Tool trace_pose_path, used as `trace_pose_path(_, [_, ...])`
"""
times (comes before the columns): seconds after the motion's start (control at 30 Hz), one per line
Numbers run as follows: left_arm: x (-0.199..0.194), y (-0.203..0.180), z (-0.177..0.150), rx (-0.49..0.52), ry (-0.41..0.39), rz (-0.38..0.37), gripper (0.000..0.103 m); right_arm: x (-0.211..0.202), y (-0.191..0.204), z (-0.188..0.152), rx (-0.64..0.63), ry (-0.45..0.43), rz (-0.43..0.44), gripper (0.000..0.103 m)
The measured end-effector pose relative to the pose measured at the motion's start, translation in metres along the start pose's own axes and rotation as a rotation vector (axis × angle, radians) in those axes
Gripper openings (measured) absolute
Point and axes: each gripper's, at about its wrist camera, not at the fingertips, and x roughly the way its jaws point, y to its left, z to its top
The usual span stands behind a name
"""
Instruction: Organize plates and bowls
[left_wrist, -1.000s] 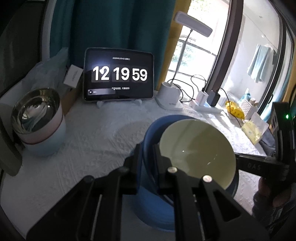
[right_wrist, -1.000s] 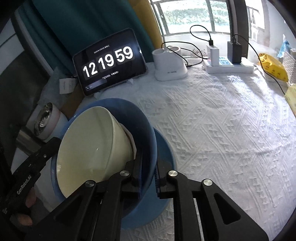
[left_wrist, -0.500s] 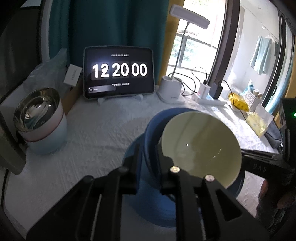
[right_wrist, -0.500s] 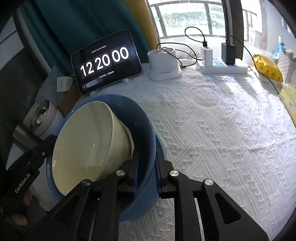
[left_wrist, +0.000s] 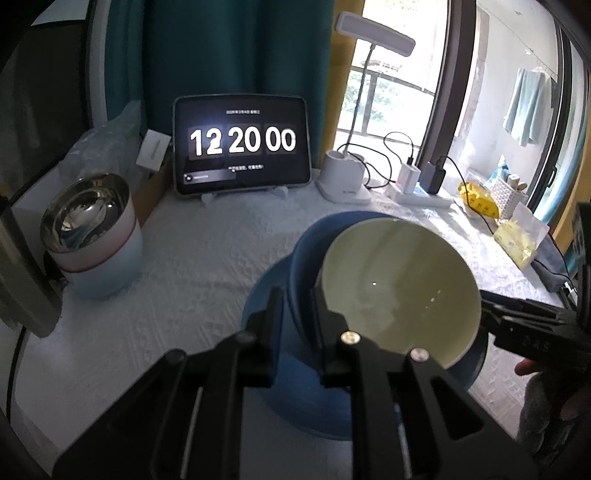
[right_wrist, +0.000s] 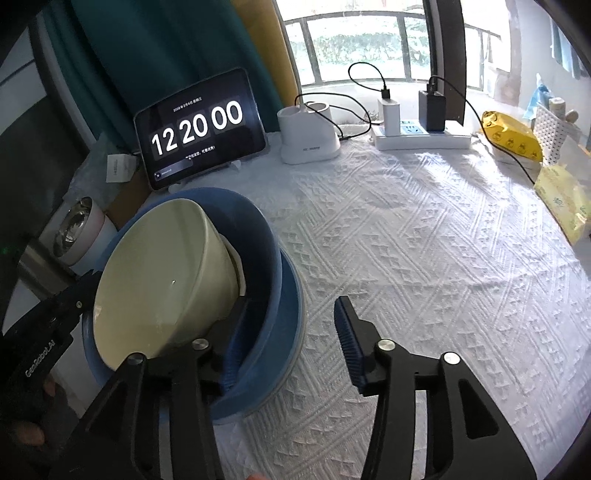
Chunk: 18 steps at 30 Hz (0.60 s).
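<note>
A cream bowl (left_wrist: 399, 291) lies tilted inside a blue bowl (left_wrist: 304, 254), which rests in a wider blue dish (left_wrist: 264, 295) on the white cloth. My left gripper (left_wrist: 295, 306) is shut on the blue bowl's near rim. In the right wrist view the cream bowl (right_wrist: 162, 280) and blue bowl (right_wrist: 264, 236) sit at the left. My right gripper (right_wrist: 288, 332) is opening: one finger (right_wrist: 231, 350) is inside the blue bowl, and the other stands clear over the cloth. The rim is between the jaws, not pinched. The left gripper's finger (right_wrist: 66, 306) shows at the bowl's far side.
A stack of pink and pale blue bowls with steel insides (left_wrist: 88, 229) stands at the left edge. Along the back are a tablet clock (left_wrist: 242, 144), a lamp base (left_wrist: 341, 181) and a power strip (right_wrist: 421, 136) with cables. Yellow packets (right_wrist: 513, 136) lie at the right.
My right gripper's jaws have spread off the blue bowl's rim and its outer finger now stands apart. The left gripper keeps its grip. The clock has ticked over.
</note>
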Motion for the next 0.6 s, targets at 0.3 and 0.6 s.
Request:
trace_pose_path(0.3, [-0.017,-0.005,-0.005,-0.006,-0.014,-0.003,0.016,-0.020,-0.003,-0.010,0.002,-0.030,0.003,0.060])
trace_pose_path(0.6, [-0.043,-0.028,-0.015,0.040,-0.038,-0.046,0.070,-0.046,-0.013,-0.018,0.013,-0.072,-0.022,0.062])
